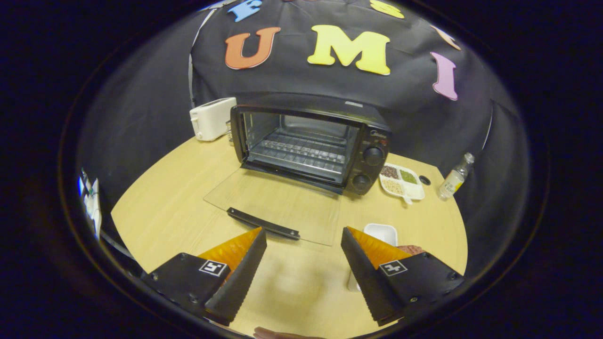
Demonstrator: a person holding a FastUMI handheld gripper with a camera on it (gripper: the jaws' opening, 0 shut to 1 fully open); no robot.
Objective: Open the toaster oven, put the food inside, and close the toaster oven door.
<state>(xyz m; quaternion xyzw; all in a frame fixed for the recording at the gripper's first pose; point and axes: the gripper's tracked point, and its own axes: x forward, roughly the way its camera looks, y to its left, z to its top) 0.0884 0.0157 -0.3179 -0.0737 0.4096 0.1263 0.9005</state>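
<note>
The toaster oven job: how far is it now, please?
Done: the toaster oven door lies fully open on the table. In hand: nothing; the gripper is open with empty fingers. Left: the food beside the right finger must go onto the rack, then close the door.

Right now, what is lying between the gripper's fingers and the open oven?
In the gripper view, the open gripper holds nothing. Between it and the toaster oven, the glass door lies flat on the table, its black handle just ahead of the fingers.
</note>
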